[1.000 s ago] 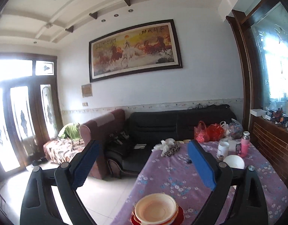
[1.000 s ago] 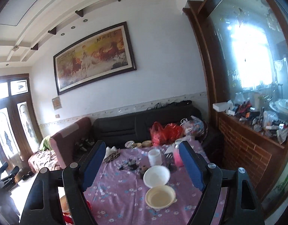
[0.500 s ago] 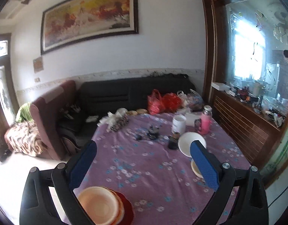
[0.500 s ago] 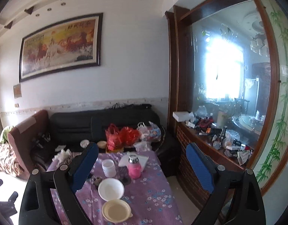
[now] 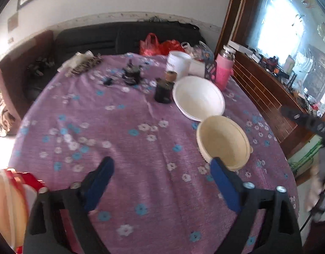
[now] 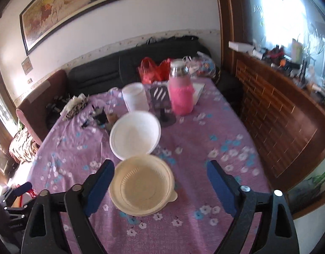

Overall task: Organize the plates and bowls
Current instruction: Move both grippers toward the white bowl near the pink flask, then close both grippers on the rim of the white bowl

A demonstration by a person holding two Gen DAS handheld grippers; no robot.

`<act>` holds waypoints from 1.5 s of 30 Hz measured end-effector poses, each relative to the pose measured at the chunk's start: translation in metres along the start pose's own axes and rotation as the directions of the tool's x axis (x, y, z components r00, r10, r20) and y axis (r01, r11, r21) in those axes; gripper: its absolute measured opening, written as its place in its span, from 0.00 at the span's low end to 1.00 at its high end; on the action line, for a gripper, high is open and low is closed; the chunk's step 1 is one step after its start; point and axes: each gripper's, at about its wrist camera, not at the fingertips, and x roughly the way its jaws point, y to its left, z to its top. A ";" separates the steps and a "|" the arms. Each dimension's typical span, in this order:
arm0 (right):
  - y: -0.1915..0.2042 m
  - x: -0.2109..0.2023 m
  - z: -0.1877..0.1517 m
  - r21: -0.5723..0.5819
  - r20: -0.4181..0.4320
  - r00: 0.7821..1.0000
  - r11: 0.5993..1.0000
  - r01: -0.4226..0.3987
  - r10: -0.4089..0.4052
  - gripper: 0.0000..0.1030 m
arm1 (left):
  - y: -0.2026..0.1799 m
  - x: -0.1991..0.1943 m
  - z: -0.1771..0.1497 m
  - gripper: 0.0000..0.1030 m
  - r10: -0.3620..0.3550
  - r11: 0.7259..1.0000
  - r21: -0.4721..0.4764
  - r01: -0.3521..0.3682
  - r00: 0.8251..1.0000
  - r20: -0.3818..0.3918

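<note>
A cream bowl (image 6: 142, 185) and a white bowl (image 6: 134, 134) sit touching on the purple flowered tablecloth (image 6: 204, 144). My right gripper (image 6: 160, 167) hangs over the cream bowl, its left finger beside the rim and its right finger well clear; its jaws are closing without pressing on the bowl. My left gripper (image 5: 161, 167) hovers above bare cloth, jaws closing with nothing between them. The cream bowl (image 5: 222, 141) and white bowl (image 5: 198, 98) lie ahead to its right. A stack of cream and red bowls (image 5: 10, 201) sits at its lower left, partly cut off.
A pink bottle (image 6: 181, 93), a white cup (image 6: 134, 99), a phone stand (image 6: 162, 105) and small dark jars (image 5: 162, 91) crowd the table's far side. Red bags (image 5: 158, 46) and a black sofa (image 5: 124, 36) lie beyond. A wooden cabinet (image 6: 278, 110) runs along the right.
Both views have swung down from the wall and painting to the table. Both grippers have sunk toward the table, and the right one now stands over the cream bowl.
</note>
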 end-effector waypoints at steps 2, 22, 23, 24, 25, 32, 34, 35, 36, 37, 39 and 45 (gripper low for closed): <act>-0.005 0.034 -0.014 0.024 -0.035 0.999 1.000 -0.015 0.016 0.83 | -0.004 0.021 0.003 0.62 -0.048 0.998 -0.031 0.046 0.997 -0.063; -0.048 0.123 -0.058 0.215 0.005 0.997 0.974 -0.072 0.072 0.81 | -0.023 0.124 0.020 0.61 -0.035 0.987 -0.162 0.004 0.981 -0.189; -0.051 0.117 -0.056 0.225 0.018 0.998 0.972 -0.062 0.060 0.81 | -0.021 0.123 0.026 0.61 -0.026 0.987 -0.160 -0.003 0.983 -0.182; -0.052 0.111 -0.053 0.225 0.035 0.998 0.972 -0.061 0.055 0.81 | -0.019 0.122 0.033 0.61 -0.015 0.988 -0.157 -0.012 0.985 -0.174; -0.052 0.103 -0.047 0.220 0.053 0.997 0.973 -0.073 0.063 0.81 | -0.017 0.122 0.042 0.61 -0.005 0.988 -0.153 -0.021 0.986 -0.166; -0.045 0.124 0.014 0.186 -0.015 0.988 0.972 -0.146 0.152 0.81 | -0.006 0.144 0.097 0.61 -0.039 0.983 -0.184 0.014 0.990 -0.134; -0.043 0.149 0.027 0.194 -0.064 0.986 0.971 -0.138 0.153 0.81 | -0.004 0.152 0.102 0.61 -0.030 0.983 -0.184 0.003 0.990 -0.140; -0.043 0.162 0.033 0.206 -0.091 0.982 0.968 -0.143 0.164 0.81 | -0.002 0.157 0.102 0.61 -0.033 0.981 -0.194 0.004 0.988 -0.148; -0.044 0.176 0.039 0.228 -0.118 0.976 0.962 -0.151 0.181 0.81 | 0.001 0.159 0.101 0.61 -0.045 0.978 -0.207 0.012 0.987 -0.155; -0.043 0.187 0.044 0.246 -0.140 0.971 0.957 -0.153 0.192 0.81 | 0.004 0.163 0.101 0.61 -0.058 0.975 -0.220 0.021 0.985 -0.163; -0.040 0.205 0.050 0.265 -0.183 0.961 0.952 -0.153 0.206 0.81 | 0.009 0.171 0.099 0.61 -0.066 0.972 -0.235 0.022 0.982 -0.179; -0.031 0.245 0.056 0.299 -0.295 0.925 0.943 -0.150 0.241 0.22 | 0.028 0.190 0.094 0.61 -0.102 0.954 -0.297 0.038 0.974 -0.202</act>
